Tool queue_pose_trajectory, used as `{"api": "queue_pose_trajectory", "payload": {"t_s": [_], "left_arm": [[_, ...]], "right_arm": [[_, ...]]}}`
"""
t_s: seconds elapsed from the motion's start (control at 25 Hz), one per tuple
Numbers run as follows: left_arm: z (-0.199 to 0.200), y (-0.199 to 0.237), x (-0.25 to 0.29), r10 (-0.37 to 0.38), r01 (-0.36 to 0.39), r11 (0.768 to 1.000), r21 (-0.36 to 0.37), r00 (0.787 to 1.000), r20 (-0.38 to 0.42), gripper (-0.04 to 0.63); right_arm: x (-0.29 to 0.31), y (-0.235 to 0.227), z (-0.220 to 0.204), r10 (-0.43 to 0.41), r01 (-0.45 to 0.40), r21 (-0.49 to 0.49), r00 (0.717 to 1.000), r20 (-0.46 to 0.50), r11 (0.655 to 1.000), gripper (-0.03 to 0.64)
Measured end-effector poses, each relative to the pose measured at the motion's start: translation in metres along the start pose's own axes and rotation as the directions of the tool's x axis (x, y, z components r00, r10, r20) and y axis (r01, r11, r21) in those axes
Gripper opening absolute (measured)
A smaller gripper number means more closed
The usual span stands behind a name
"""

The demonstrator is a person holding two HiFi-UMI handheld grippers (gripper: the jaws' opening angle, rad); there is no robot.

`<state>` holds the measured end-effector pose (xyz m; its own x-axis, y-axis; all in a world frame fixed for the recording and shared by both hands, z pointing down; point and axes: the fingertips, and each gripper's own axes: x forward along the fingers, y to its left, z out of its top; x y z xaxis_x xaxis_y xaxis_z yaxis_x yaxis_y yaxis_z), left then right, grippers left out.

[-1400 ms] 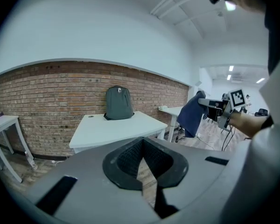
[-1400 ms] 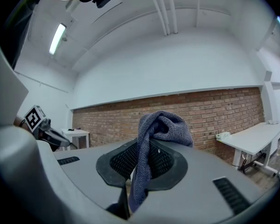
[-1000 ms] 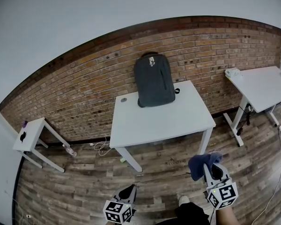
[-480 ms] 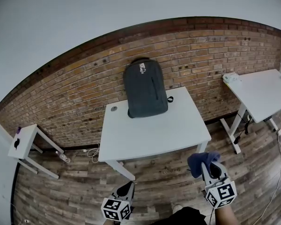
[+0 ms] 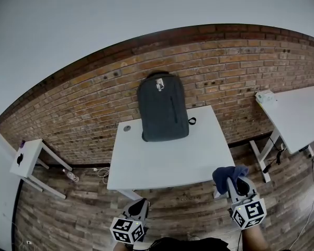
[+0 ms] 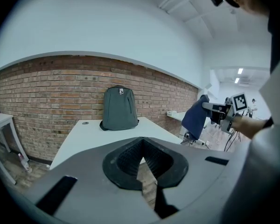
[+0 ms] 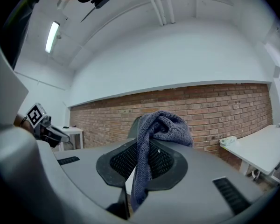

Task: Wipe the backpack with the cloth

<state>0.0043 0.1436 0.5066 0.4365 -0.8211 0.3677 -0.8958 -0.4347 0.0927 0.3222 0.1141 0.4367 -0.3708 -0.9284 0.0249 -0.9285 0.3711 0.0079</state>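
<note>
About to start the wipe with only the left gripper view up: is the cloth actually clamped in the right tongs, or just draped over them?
Observer: Clamped. The right gripper view shows the right tongs shut on the cloth, its bulk bunched above them.
Operator: Are my left tongs over the table?
Observer: No. In the head view the left tongs sit short of the table's near edge, above the wood floor.
Operator: And the right tongs?
Observer: The head view puts them by the table's near right corner, far from the backpack at the far edge.
</note>
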Motion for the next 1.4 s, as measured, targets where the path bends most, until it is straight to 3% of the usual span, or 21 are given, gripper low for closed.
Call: {"api": "queue_pose_trajectory", "payload": {"t_s": [0.56,1.12,1.4], "left_arm": [[0.013,0.041,0.034,0.040,-0.040,0.999,-0.011,0.999,0.016,-0.003],[0.045,0.119,0.102,-0.007,0.007,1.000,-0.014,1.000,0.030,-0.003],[0.066,0.153,0.126,-0.022,0.024,0.998,-0.053,0.999,0.043,-0.003]], "right_arm": [[0.065,-0.001,-0.002,0.052,-0.052,-0.007,0.999,-0.003,0.999,0.040],[0.153,0.003,0.017,0.014,-0.013,-0.015,1.000,0.008,1.000,0.040],[0.201,0.008,0.025,0.010,-0.011,-0.021,1.000,-0.002,1.000,0.040]]}}
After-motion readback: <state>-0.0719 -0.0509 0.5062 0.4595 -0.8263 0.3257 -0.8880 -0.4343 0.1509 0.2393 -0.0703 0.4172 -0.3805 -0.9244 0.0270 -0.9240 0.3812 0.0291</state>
